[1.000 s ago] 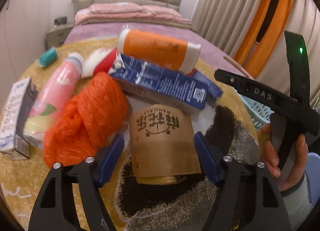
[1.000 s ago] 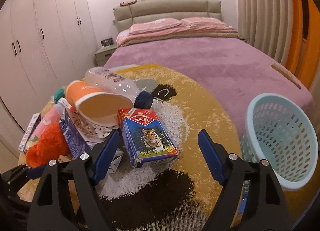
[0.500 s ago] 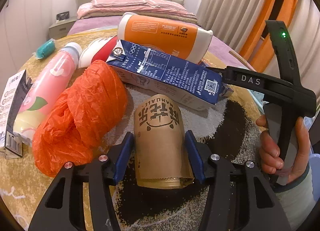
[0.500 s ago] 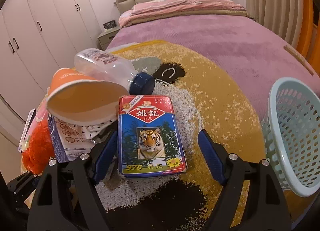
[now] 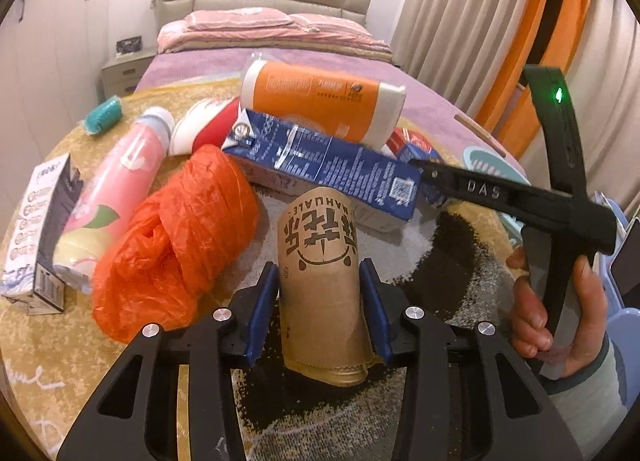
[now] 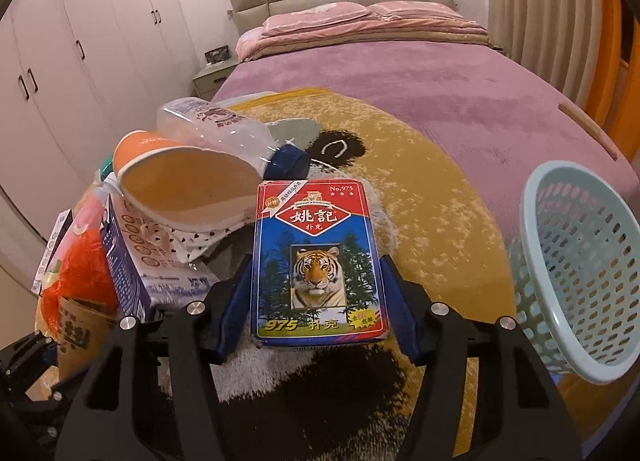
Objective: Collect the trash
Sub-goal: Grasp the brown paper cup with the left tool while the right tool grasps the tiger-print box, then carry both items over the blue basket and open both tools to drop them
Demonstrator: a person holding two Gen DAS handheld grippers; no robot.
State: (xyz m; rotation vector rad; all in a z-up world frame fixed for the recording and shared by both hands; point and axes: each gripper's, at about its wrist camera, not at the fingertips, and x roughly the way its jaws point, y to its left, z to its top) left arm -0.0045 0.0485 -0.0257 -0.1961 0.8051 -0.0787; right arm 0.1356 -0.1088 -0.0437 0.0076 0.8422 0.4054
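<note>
A squashed brown paper cup (image 5: 316,237) lies on the round yellow rug (image 5: 32,341) between the blue pads of my left gripper (image 5: 318,281). Its jaws are closing and the pads press on the cup's sides. In the right wrist view a red and blue playing-card box (image 6: 316,229) with a tiger picture sits between the pads of my right gripper (image 6: 318,273). Those jaws are closing too, and both pads touch the box's long edges. A hand (image 5: 560,313) holds the right gripper's handle at the right of the left wrist view.
Heaped behind the cup are an orange plastic bag (image 5: 176,237), a blue carton (image 5: 328,165), an orange tub (image 5: 320,101), a pink bottle (image 5: 116,197) and a small white carton (image 5: 36,233). A clear bottle (image 6: 216,129) lies behind the box. A pale blue basket (image 6: 580,261) stands right; a bed (image 6: 400,73) is behind.
Both pairs of jaws have narrowed: the left onto the brown cup, the right onto the card box. The right gripper has also come closer to the card box.
</note>
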